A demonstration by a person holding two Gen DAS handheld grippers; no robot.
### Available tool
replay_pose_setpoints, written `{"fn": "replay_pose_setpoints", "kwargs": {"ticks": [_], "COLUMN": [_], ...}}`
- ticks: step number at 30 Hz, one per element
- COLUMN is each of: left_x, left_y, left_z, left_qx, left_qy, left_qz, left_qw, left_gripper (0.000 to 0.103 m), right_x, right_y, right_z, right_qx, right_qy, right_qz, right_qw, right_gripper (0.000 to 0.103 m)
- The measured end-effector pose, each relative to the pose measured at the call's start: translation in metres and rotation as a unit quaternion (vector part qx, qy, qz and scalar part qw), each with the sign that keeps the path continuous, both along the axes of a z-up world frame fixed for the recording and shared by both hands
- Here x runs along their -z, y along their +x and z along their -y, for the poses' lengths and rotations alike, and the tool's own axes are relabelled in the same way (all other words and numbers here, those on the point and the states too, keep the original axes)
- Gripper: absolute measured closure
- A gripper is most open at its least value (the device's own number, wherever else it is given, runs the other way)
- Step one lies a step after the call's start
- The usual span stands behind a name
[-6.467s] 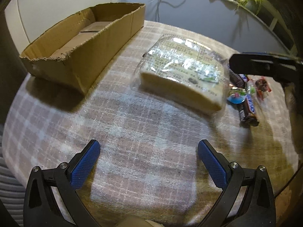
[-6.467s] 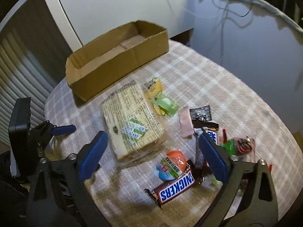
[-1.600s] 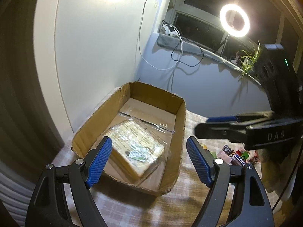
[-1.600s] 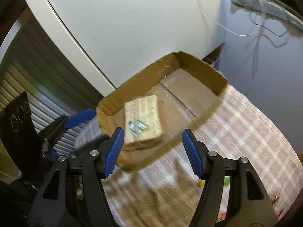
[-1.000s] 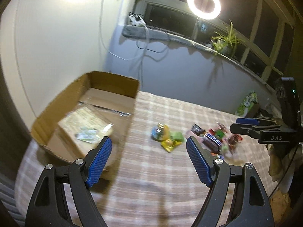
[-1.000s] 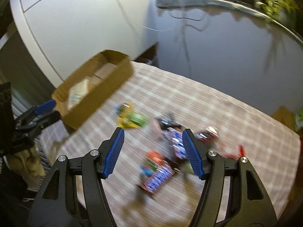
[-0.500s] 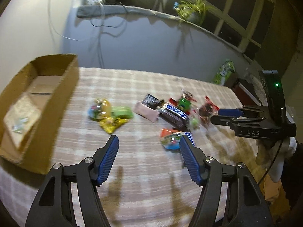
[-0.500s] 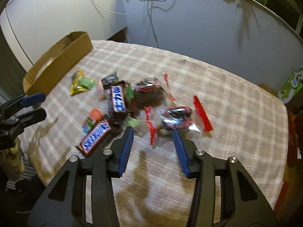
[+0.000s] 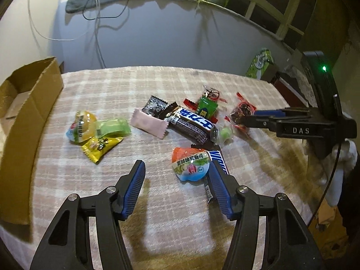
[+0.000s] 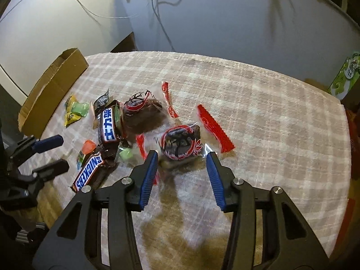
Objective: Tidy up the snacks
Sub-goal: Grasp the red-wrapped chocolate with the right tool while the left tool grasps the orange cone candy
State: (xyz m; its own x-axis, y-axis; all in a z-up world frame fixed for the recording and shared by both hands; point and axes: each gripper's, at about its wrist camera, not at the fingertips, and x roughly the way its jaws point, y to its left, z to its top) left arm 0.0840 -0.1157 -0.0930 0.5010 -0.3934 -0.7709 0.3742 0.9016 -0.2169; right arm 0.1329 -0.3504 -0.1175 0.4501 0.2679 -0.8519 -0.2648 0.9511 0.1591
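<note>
Hovering low over the plaid-covered bench (image 9: 180, 225) with the left hand-held gripper (image 9: 176, 173) released, blue pads spread wide and gripping nothing, its right pad sitting just beside the orange-topped jelly cup (image 9: 191, 165) and partly covering the Snickers bar (image 10: 90, 173) under it. Holding the right hand-held gripper (image 10: 182, 164) likewise released, jaws apart on either side of the dark cake in a clear wrapper with red ends (image 10: 180, 142), pads near the packet but not seen touching it. Lying loosely clustered mid-bench: a second, larger chocolate bar (image 9: 191, 124), a pink sachet (image 9: 149, 126) just left of it, a small black packet (image 9: 155, 106) behind, a green pouch (image 9: 207, 108), another dark cake packet (image 10: 141, 114), and a small pale green candy (image 9: 226, 132). Sitting apart to the left: a yellow jelly cup (image 9: 81, 126), a light green packet (image 9: 113, 127) and a yellow sachet (image 9: 101, 145), touching one another, near the cardboard box (image 9: 29, 103). Resting at the bench's far left edge, that box, open side up, long wall facing the snacks. Leaving bare cloth in front of both grippers and a wide bare stretch along the right and far side of the bench up to its rounded rim. Standing beyond the far right rim, a green carton (image 9: 259, 64).
</note>
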Motion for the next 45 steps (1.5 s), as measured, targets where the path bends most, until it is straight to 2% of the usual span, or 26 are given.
{"fn": "replay_pose_setpoints", "kwargs": {"ticks": [7,9,12,18,22,32,35,40,43,45], "left_x": [0.010,0.011,0.010,0.007,0.006,0.010,0.019,0.019,0.019,0.019], "left_y": [0.011,0.014,0.017,0.016,0.017,0.016,0.017,0.020,0.020,0.019], "left_z": [0.010,0.011,0.013,0.019,0.022,0.015,0.018,0.018,0.018,0.020], "left_qx": [0.009,0.009,0.012,0.028,0.032,0.027,0.028,0.024,0.025,0.024], "left_qy": [0.015,0.015,0.016,0.012,0.009,0.019,0.028,0.027,0.029,0.033], "left_qz": [-0.007,-0.007,-0.004,0.005,0.004,0.007,-0.002,-0.001,0.002,0.004], "left_qw": [0.9998,0.9998,0.9998,0.9995,0.9994,0.9994,0.9992,0.9993,0.9993,0.9991], "left_gripper": [0.045,0.045,0.045,0.065,0.066,0.078,0.078,0.078,0.078,0.080], "right_x": [0.005,0.006,0.006,0.012,0.011,0.010,0.012,0.014,0.016,0.019], "right_y": [0.017,0.021,0.026,0.038,0.041,0.046,0.053,0.065,0.071,0.071], "right_z": [-0.008,-0.011,-0.013,-0.015,-0.015,-0.007,-0.011,-0.012,-0.018,-0.019], "right_qx": [0.001,0.005,0.010,0.023,0.031,0.047,0.049,0.053,0.046,0.040], "right_qy": [-0.009,-0.015,-0.012,-0.009,-0.013,-0.026,-0.030,-0.021,-0.032,-0.042], "right_qz": [-0.002,-0.003,-0.006,-0.007,-0.004,-0.006,-0.011,-0.017,-0.012,-0.015], "right_qw": [1.000,1.000,1.000,1.000,0.999,0.999,0.998,0.998,0.998,0.998], "right_gripper": [0.046,0.039,0.038,0.037,0.037,0.038,0.038,0.037,0.037,0.042]}}
